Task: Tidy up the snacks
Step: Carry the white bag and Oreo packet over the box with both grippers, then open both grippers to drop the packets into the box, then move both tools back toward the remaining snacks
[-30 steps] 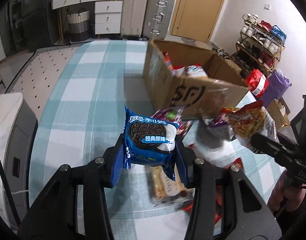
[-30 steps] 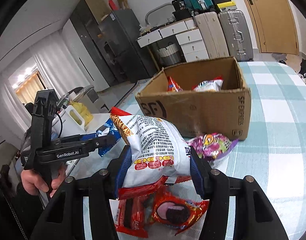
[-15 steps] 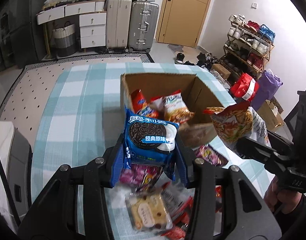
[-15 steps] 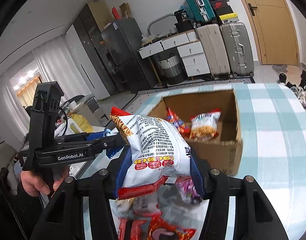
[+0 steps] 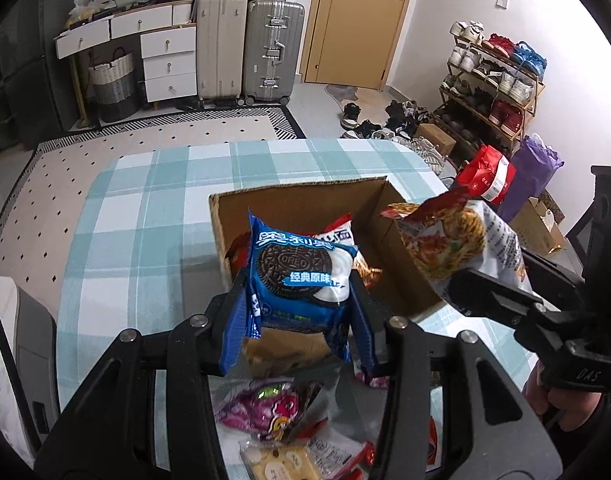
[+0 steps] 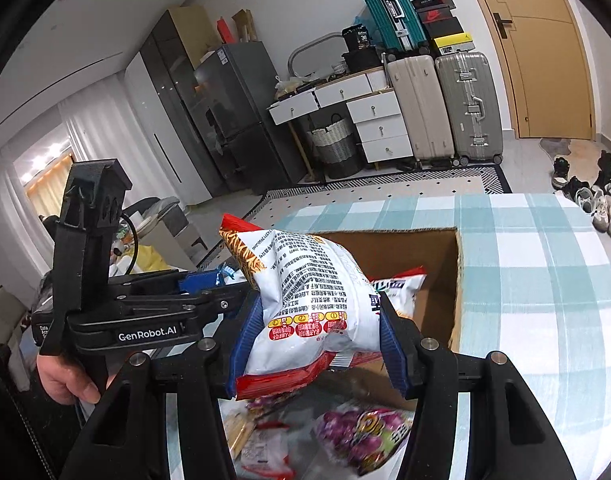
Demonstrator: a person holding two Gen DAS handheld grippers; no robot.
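- The left gripper point(image 5: 299, 300) is squeezed tight on a blue Oreo pack point(image 5: 297, 276). It holds the pack by its two sides, up in the air, just over the near edge of the cardboard box point(image 5: 297, 200).
- The Oreo pack looks light. The wrapper is thin and shiny, so it could slip. The cookies inside can break, so I think a soft squeeze on the sides is best, not a hard one.
- The cardboard box sits on a table with a blue and white checked cloth point(image 5: 145, 208). It is open on top, and a few snack bags point(image 5: 341, 236) already lie inside.
- The right gripper point(image 6: 315, 344) is clamped on a big white and red noodle snack bag point(image 6: 309, 292). It grips the lower part of the bag, and the top leans forward over the box.
- This bag looks puffy and full of air, so it is light and squishy. The crunchy bits inside could get crushed. Holding it low by the sides seems fine, but a loose grip might let the smooth bag slide out.
- On the table in front of the box more snacks wait: a purple candy bag point(image 6: 361, 432) and a few small packs point(image 5: 289, 460) beside it.
- I think both held snacks are about ready to be let go into the box.
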